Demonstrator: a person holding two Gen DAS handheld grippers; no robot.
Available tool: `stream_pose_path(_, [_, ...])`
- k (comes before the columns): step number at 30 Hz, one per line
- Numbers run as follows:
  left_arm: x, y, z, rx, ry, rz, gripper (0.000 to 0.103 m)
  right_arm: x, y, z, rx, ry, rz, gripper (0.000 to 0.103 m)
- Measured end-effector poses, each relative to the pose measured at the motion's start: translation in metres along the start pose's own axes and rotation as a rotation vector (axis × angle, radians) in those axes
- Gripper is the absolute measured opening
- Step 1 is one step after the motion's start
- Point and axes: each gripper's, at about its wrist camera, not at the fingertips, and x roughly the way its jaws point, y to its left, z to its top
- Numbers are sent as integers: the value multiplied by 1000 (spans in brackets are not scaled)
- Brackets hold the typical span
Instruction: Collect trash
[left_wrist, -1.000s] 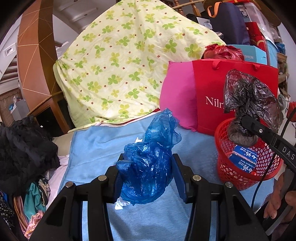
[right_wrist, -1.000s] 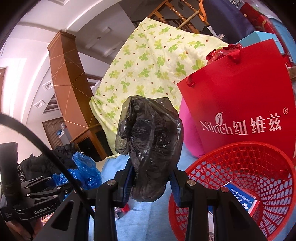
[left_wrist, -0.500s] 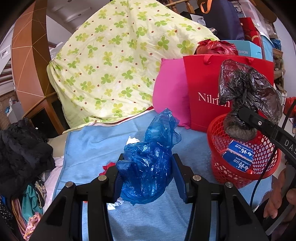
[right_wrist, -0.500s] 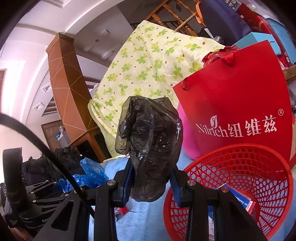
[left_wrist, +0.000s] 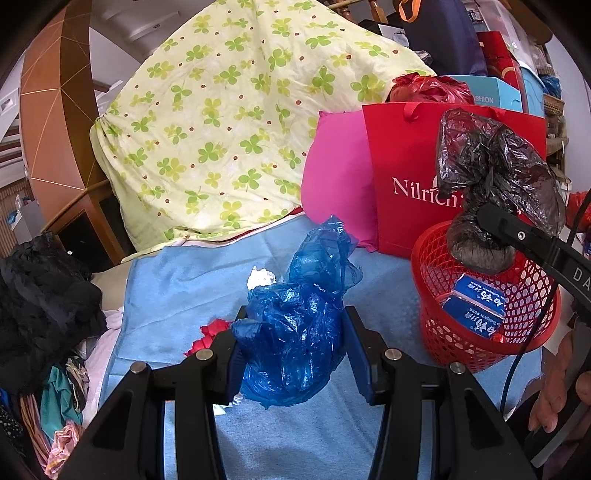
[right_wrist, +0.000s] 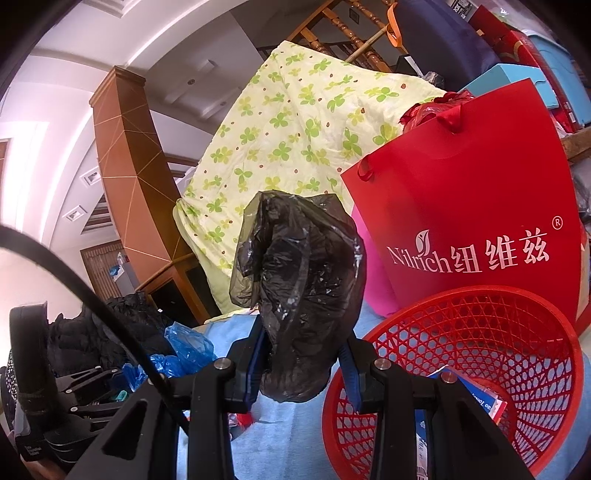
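Your right gripper (right_wrist: 301, 373) clenches the black bag (right_wrist: 303, 295) beside the red basket (right_wrist: 461, 369) rim, your left gripper (left_wrist: 295, 354) clenches the blue bag (left_wrist: 295, 332) over the blue cloth (left_wrist: 184, 280); release early and the floppy plastic could snag the rim and spill outside.

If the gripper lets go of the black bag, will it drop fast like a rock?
Probably not. The black bag is thin, crinkled plastic, so it looks light and floppy and would likely fall softly. Clamped in the right gripper, its top sags sideways. It might catch on the red basket rim.
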Motion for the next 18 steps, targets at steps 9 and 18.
stream_pose_path(9, [4,-6,-2,11,9,-16,51,-3,-2,1,-12,-5,-20,39])
stream_pose_path(18, [13,-22,-2,32,22,-40,51,-13,-16,-1,-6,-5,-63,40])
